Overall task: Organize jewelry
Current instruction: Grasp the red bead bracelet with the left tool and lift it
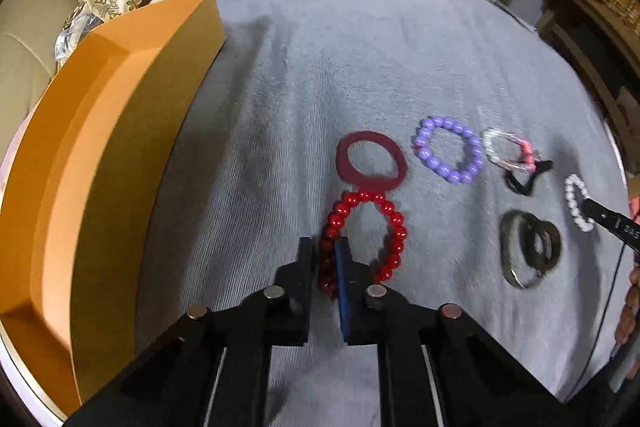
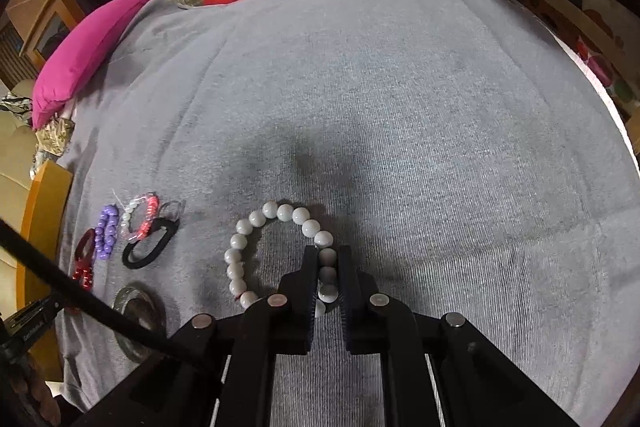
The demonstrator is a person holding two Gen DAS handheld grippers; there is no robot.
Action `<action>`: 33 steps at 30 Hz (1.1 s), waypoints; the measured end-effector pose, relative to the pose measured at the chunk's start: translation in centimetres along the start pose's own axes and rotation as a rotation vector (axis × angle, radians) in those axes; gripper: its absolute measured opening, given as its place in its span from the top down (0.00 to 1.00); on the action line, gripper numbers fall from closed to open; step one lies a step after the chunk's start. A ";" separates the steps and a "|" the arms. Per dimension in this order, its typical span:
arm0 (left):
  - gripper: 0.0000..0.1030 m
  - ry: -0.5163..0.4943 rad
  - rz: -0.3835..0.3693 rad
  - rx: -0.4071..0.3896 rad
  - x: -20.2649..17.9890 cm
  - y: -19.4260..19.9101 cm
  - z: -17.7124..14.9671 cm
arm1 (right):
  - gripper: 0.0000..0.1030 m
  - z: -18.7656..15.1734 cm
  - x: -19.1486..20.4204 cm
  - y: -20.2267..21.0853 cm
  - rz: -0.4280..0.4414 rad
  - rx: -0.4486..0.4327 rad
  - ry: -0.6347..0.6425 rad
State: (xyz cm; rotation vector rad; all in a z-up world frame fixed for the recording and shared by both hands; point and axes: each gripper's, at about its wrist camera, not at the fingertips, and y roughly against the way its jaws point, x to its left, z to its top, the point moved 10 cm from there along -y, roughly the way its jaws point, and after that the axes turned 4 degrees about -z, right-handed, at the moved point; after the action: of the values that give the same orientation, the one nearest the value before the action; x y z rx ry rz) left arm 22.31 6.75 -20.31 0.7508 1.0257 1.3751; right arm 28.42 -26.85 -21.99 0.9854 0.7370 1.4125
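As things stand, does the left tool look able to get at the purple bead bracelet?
Probably not yet: the left tool is shut on the red bead bracelet; the purple bead bracelet lies uncovered beyond.

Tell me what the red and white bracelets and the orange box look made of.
Red beaded bracelet: glossy beads, likely glass or plastic, with bright highlights. White beaded bracelet: smooth, pearly beads with a soft sheen, possibly stone or plastic. Orange box: matte, sharp-edged, likely cardboard.
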 end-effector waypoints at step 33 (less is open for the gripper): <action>0.83 -0.194 -0.074 0.011 -2.4 -2.5 0.8 | 0.90 -3.6 -1.4 4.4 0.134 -0.053 -0.082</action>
State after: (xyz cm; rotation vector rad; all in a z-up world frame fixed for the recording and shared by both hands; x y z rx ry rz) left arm 24.24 4.30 -21.89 0.8294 0.8997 1.2088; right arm 23.13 -28.19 -19.87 1.0603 0.5790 1.4906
